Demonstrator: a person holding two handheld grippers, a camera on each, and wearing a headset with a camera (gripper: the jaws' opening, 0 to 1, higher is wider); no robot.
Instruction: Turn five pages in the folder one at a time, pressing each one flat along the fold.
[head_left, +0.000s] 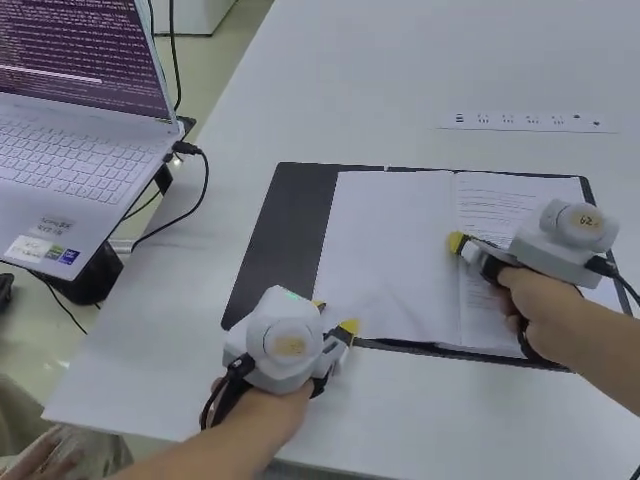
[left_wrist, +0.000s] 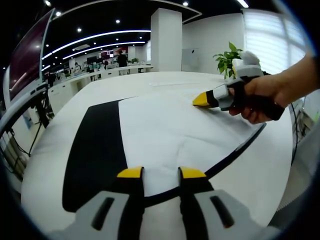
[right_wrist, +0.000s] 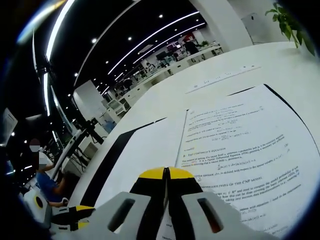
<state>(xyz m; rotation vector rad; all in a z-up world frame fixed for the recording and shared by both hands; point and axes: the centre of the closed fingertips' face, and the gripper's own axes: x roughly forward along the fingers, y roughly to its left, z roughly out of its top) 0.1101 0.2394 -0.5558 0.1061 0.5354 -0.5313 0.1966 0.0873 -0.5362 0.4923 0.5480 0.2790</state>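
Folder (head_left: 272, 250), flat black rectangle, lies open with creased white pages (head_left: 390, 250).

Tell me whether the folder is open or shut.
Open: the folder lies spread flat on the table, its pages facing up.

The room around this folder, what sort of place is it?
Likely an open-plan office or lab: long white desks, strip ceiling lights, a laptop by the folder, a potted plant.

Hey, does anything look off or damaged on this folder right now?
Yes: the blank left page shows faint crease lines across its lower half, so it isn't lying quite flat. The folder and the printed page look fine otherwise.
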